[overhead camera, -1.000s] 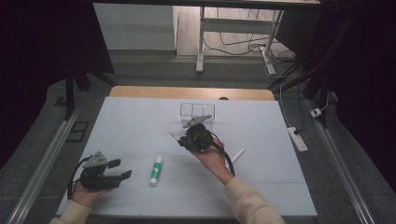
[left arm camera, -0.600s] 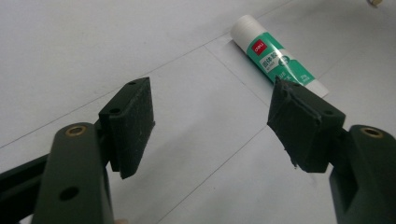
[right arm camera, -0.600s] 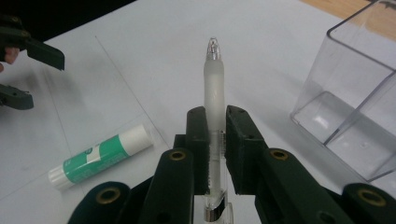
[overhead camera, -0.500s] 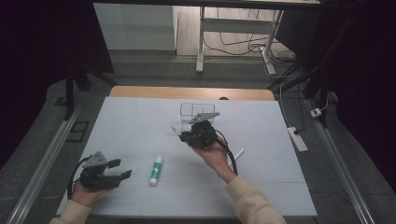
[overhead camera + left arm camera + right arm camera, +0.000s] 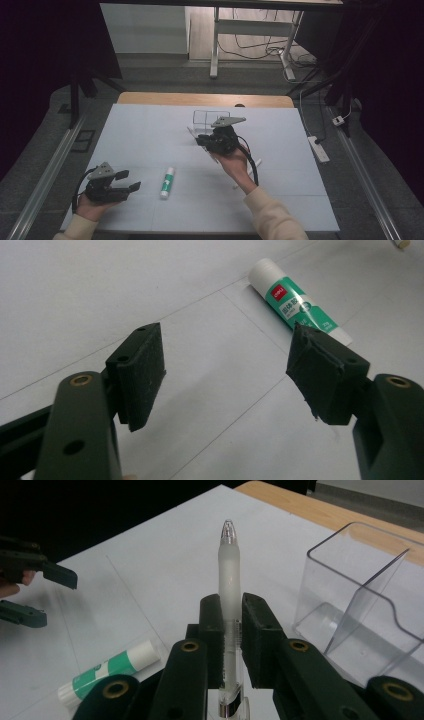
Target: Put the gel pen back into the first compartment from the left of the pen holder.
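- The table is covered by a white sheet, so that a plain work surface is given for the small items.
- The clear holder is stood near the far middle of the sheet, open side up; it is judged to be the place meant for the pen.
- The right gripper is held above the sheet just in front of the holder. Its jaws are closed on the pen, which is clamped at mid-barrel with the tip pointing away from the hand, presumably so that it can be lowered tip-first into a compartment.
- The left gripper is rested near the front left edge, its jaws spread wide with nothing between them. It is pointed toward the glue stick, probably in readiness for the next pick.
- The glue stick is laid flat on the sheet, just beyond the left gripper and untouched.
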The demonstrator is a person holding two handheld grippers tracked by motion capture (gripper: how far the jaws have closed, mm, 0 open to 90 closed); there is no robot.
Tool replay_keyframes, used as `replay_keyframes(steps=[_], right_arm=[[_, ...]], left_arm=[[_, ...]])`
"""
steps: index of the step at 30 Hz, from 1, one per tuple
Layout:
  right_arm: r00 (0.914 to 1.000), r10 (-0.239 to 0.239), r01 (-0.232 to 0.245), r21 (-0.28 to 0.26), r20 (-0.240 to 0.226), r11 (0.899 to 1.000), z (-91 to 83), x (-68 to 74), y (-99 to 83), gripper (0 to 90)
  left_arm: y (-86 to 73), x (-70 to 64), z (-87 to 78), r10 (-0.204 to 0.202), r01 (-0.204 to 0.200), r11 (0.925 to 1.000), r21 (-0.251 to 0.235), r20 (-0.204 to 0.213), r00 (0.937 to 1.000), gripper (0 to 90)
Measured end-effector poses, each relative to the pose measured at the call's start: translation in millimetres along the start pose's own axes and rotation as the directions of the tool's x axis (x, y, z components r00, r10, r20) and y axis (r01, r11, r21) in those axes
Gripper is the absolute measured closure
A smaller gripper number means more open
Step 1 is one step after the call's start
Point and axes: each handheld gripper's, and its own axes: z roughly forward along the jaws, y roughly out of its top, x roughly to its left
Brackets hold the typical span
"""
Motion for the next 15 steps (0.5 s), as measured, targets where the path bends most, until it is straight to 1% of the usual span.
replay_keyframes(steps=[2,5,12,15], right_arm=[[1.0000,0.003,-0.003,-0.008,0.003,1.000,-1.3,-0.6,0.3,79.1],[0.9999,0.009,-0.009,-0.041,0.007,0.999,-5.1,-2.5,1.3,79.1],[0.9998,0.019,-0.018,-0.075,0.009,0.997,-8.1,-4.7,4.4,79.1],[0.9988,0.049,-0.049,-0.113,0.000,0.992,-7.5,-9.8,10.0,79.1]], left_arm=[[0.0,0.0,0.2,0.001,-0.001,1.0000,0.001,0.000,1.0000,31.2],[0.2,-0.4,0.6,0.004,-0.004,1.0000,0.002,0.000,1.0000,31.2],[1.3,-1.2,0.7,0.003,-0.003,1.0000,0.001,-0.004,1.0000,31.2],[2.3,-2.2,0.9,0.008,-0.008,1.0000,0.001,-0.004,1.0000,31.1]])
